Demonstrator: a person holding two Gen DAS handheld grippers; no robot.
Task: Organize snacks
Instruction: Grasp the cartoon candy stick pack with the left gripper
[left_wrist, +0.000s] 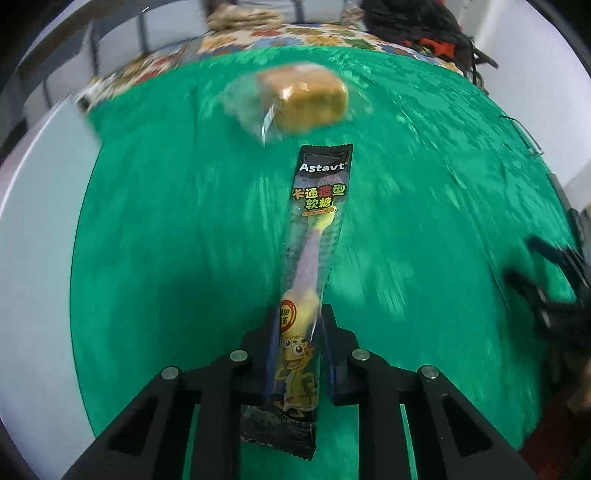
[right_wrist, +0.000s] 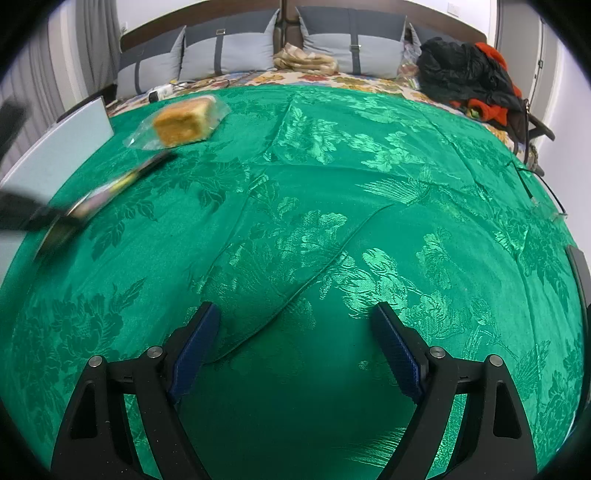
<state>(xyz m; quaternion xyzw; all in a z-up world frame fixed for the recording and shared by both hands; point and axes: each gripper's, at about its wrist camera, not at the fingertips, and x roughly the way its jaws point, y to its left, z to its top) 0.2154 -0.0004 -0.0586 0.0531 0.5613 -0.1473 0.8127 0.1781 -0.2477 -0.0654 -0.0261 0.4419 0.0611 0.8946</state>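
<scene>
Left gripper pinching the near end of a long gummy candy packet, held lengthwise above the green patterned cloth. Beyond its far tip, a wrapped cake slice lying on the cloth near the far left corner. Right gripper spread wide, holding nothing, low over bare cloth. Grey cushions lined up behind.

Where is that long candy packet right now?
The candy packet is clamped in the left gripper, sticking out above the green cloth toward the wrapped cake.
</scene>
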